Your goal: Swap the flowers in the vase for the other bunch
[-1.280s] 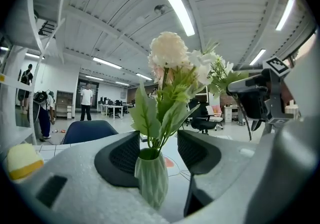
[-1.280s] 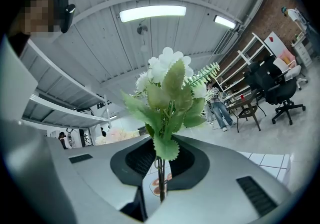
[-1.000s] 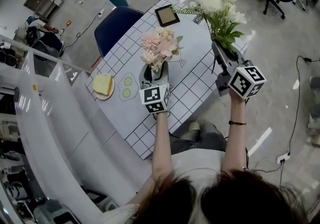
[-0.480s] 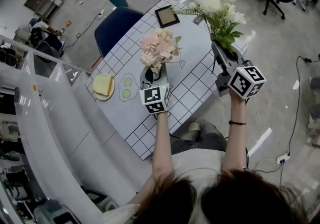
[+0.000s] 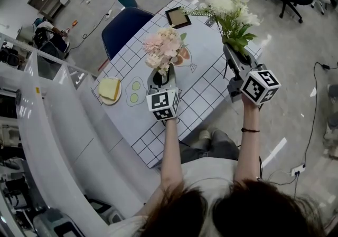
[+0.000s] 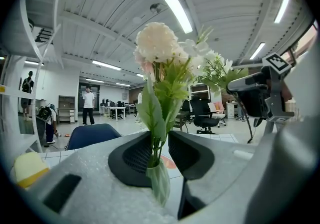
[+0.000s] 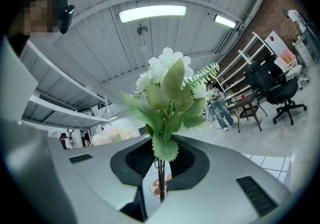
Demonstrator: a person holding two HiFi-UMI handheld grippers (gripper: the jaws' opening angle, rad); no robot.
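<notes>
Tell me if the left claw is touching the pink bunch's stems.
Touching. In the left gripper view the left claw, which has just been closing, pinches the pink bunch's stems between its pads.

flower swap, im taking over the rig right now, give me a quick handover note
Left gripper: jaws have just been closing, now on the stems of the pink bunch, above the table.
Right gripper: shut on the stems of the white bunch, held up at the table's far right.
I can't make out the vase.
Done: both bunches gripped.
Left: set the pink bunch aside, put the white bunch in the vase.
</notes>
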